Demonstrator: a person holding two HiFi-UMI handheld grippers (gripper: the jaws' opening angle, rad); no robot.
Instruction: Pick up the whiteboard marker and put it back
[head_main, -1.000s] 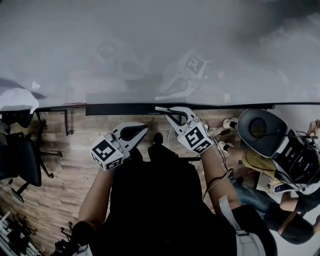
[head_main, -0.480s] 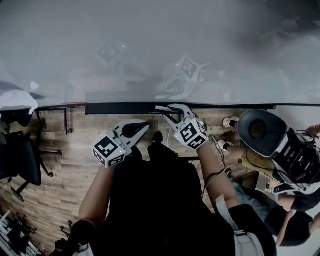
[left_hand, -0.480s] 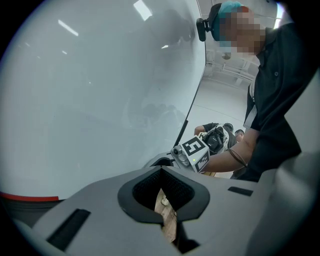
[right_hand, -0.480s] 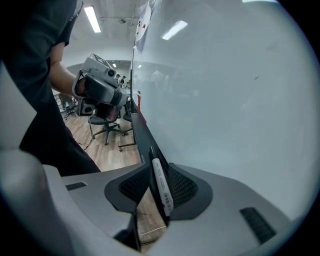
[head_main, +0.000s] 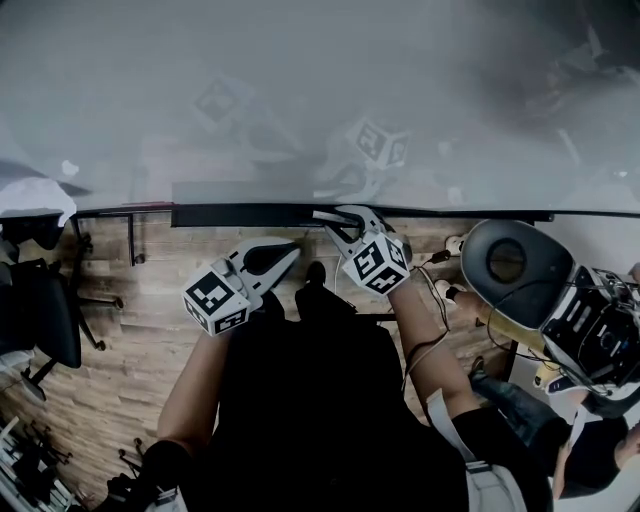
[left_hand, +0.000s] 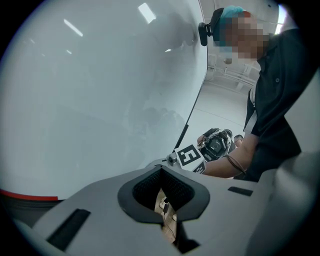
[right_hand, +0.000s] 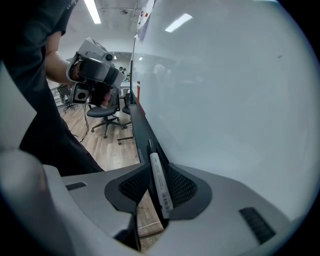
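Note:
The whiteboard marker is white with a dark cap and lies lengthwise between the pads of my right gripper, which is shut on it. Its capped end points along the black tray under the whiteboard. In the head view my right gripper has its tips at the tray, near its middle. My left gripper hangs just below the tray, left of the right one, shut with nothing between its jaws. The left gripper view shows its jaws closed and the right gripper's marker cube beyond.
The whiteboard fills the upper head view. Wooden floor lies below. An office chair stands at the left, and another chair along the board. A second person at the right holds a camera rig.
My right gripper has shifted slightly left and turned a little while staying at the tray with the marker. The left gripper has barely moved. The person at the right has shifted.

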